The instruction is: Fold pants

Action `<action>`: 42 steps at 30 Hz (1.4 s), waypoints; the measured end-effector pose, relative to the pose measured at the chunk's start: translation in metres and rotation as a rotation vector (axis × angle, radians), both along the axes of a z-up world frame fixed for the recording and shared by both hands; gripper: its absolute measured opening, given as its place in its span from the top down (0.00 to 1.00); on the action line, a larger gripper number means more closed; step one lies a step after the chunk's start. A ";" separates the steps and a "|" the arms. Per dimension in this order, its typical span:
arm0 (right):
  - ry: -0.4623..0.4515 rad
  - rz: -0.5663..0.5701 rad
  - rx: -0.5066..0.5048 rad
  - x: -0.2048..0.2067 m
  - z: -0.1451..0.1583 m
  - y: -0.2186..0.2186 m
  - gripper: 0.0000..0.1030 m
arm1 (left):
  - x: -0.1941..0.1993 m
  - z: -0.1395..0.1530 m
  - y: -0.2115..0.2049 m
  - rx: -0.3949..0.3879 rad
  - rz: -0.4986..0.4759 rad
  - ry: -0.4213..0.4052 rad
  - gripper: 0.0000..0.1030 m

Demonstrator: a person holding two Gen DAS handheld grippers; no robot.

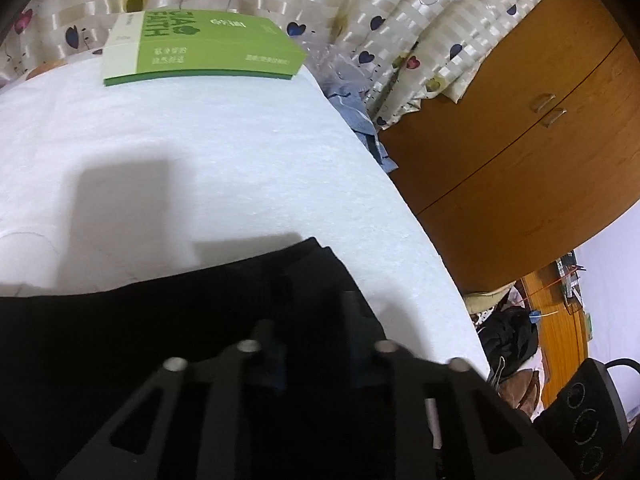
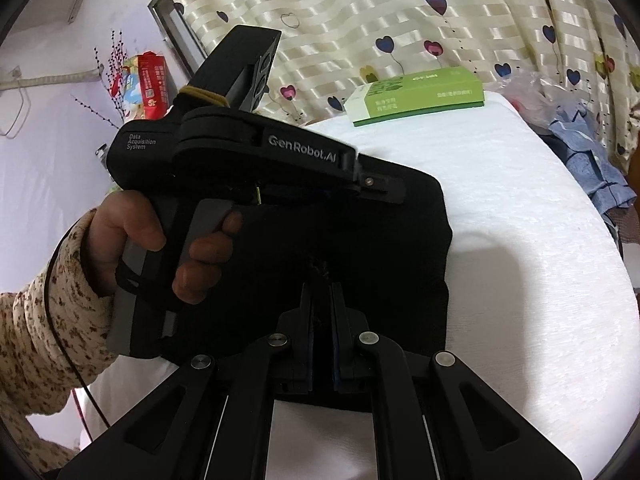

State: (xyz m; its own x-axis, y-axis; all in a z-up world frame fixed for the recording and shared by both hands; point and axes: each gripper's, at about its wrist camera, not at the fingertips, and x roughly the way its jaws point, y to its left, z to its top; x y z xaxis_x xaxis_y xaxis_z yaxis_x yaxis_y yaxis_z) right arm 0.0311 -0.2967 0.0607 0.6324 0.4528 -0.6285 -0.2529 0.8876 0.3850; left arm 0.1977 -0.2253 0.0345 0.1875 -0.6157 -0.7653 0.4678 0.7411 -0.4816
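The black pants [image 2: 380, 240] are lying folded into a squarish bundle on the white-covered bench [image 2: 520, 240]. The right gripper [image 2: 321, 292] has its fingers clamped together on the near edge of the fabric. The left gripper [image 2: 384, 190] looks pinched on the far edge, though it's too dark to be certain. A green box [image 1: 200, 48] sits at the back.

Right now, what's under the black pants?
The black pants lie folded on a white cloth that shows on their right and far sides. Whatever lies directly beneath them is covered.
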 end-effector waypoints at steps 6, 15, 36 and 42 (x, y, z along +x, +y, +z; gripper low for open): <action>-0.033 0.012 0.027 -0.001 0.016 0.010 0.94 | -0.004 0.014 0.016 -0.028 0.023 -0.033 0.95; -0.097 0.091 0.087 -0.002 0.046 0.047 0.94 | -0.013 0.053 0.057 -0.091 0.067 -0.115 0.95; -0.016 0.278 0.143 0.011 0.016 0.149 0.94 | -0.035 0.037 0.192 -0.066 0.256 -0.133 0.95; 0.030 0.283 0.133 0.015 0.007 0.159 0.94 | -0.035 0.015 0.208 -0.027 0.272 -0.121 0.95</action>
